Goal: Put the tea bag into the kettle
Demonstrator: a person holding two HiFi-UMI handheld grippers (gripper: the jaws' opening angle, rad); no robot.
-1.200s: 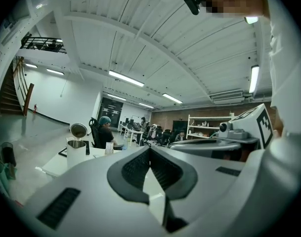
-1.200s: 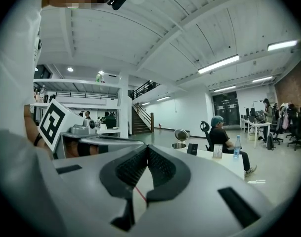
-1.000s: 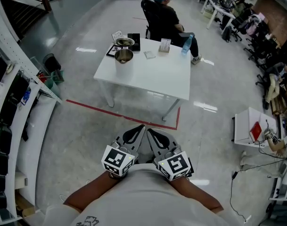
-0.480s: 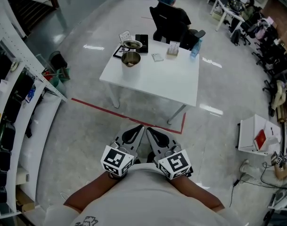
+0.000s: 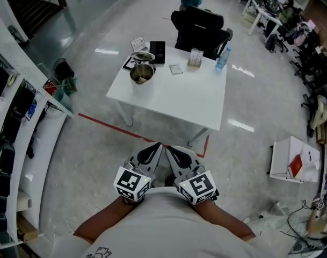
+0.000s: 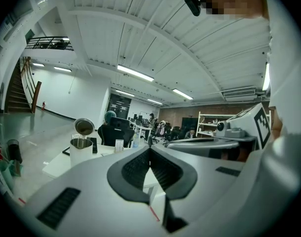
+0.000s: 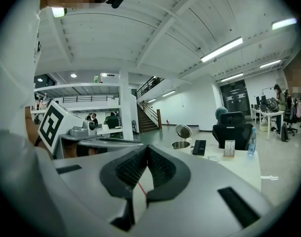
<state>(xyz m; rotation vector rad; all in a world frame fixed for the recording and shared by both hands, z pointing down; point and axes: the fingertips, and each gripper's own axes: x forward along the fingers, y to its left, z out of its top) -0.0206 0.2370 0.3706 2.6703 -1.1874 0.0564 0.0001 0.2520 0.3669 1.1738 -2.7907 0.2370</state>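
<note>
A steel kettle [image 5: 142, 73] with its lid swung up stands at the far left of the white table [image 5: 179, 98], well ahead of me. A small flat tea bag packet [image 5: 176, 69] lies on the table to the right of it. I hold both grippers close to my chest, far from the table. My left gripper [image 5: 157, 147] and right gripper [image 5: 169, 149] are side by side, both shut with nothing between the jaws. The kettle [image 6: 81, 149] also shows in the left gripper view and, as the kettle [image 7: 180, 145], in the right gripper view.
A black device [image 5: 157, 51], a small box [image 5: 195, 57] and a water bottle [image 5: 223, 59] sit along the table's far edge. A person in a black chair [image 5: 200, 28] sits behind it. Red floor tape [image 5: 115, 125] runs before the table. Shelving [image 5: 13, 117] lines the left.
The view has shifted a little, with the table now slightly more to the left. The seated person's chair has turned its back to the table. Both grippers stay together, shut.
</note>
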